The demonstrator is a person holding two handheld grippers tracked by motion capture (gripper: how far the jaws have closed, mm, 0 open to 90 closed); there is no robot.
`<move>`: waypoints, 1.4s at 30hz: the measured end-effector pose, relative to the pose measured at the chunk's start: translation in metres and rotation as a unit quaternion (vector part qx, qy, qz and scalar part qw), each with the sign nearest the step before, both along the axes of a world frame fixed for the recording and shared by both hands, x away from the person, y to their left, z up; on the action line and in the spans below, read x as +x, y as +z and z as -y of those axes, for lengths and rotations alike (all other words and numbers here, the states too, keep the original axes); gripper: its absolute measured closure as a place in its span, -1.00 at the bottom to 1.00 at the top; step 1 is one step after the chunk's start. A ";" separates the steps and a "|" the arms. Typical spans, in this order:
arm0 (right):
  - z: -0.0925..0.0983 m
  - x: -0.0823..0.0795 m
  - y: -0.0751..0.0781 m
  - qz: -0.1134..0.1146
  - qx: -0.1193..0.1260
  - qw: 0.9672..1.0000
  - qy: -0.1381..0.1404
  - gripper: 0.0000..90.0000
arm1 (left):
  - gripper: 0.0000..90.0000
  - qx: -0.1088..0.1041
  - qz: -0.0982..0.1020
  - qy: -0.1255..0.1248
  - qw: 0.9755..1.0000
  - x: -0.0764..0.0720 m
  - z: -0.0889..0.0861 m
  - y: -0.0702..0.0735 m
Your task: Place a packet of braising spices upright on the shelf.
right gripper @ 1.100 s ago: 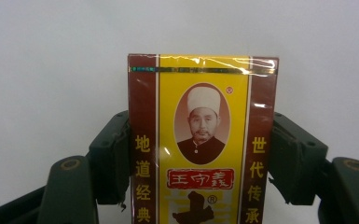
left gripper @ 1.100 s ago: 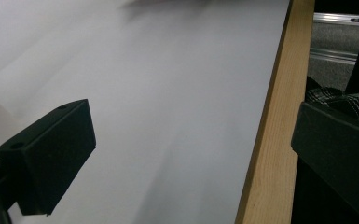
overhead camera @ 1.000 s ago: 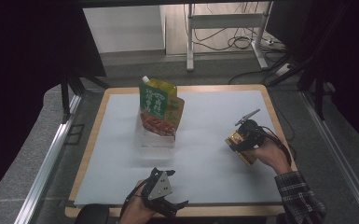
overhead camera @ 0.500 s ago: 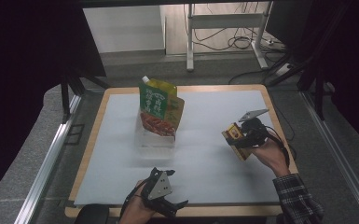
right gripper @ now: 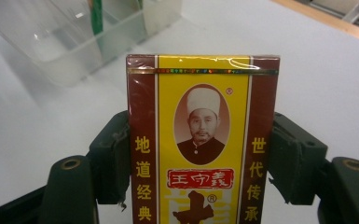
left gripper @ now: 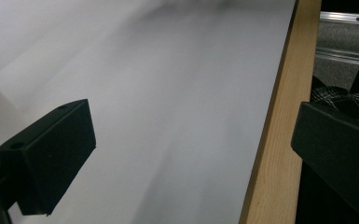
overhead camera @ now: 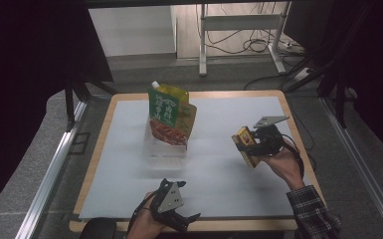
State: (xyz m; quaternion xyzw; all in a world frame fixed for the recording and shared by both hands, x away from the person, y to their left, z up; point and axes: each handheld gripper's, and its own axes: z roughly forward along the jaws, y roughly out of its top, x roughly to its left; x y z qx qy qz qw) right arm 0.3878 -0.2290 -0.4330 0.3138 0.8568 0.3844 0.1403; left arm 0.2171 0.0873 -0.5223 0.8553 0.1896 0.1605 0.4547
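A flat yellow-and-maroon box (overhead camera: 245,145) printed with Chinese characters and a portrait hangs above the right side of the white sheet, with my right gripper (overhead camera: 257,143) shut on it. In the right gripper view the box (right gripper: 202,116) stands upright, and the two black pads (right gripper: 113,158) press on its long sides. My left gripper (overhead camera: 173,213) rests low at the table's near edge. Its jaws (left gripper: 191,158) stand wide apart over the sheet with nothing between them.
A clear plastic container (overhead camera: 165,147) stands at the middle of the sheet with green and yellow pouches (overhead camera: 168,113) upright in it. It is also in the right gripper view (right gripper: 70,42), beyond the box. The wooden table edge (left gripper: 272,140) and a plaid sleeve (left gripper: 342,95) lie to the left gripper's right.
My right gripper has lifted the box a little and carried it slightly towards the container. The left gripper has stayed in place.
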 end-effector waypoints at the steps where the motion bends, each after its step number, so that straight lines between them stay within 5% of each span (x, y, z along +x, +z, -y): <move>1: -0.001 -0.001 0.001 0.001 0.003 1.000 0.001 -0.30 | -1.00 -0.001 -0.001 0.000 1.000 0.000 0.000 0.000; 18: -0.030 -0.004 0.012 0.026 0.062 0.997 0.030 -0.29 | -1.00 -0.009 -0.003 -0.002 1.000 0.000 -0.001 0.000; 42: -0.089 -0.008 0.018 0.060 0.104 0.989 0.089 -0.29 | -1.00 -0.019 -0.008 -0.004 1.000 0.000 -0.002 0.001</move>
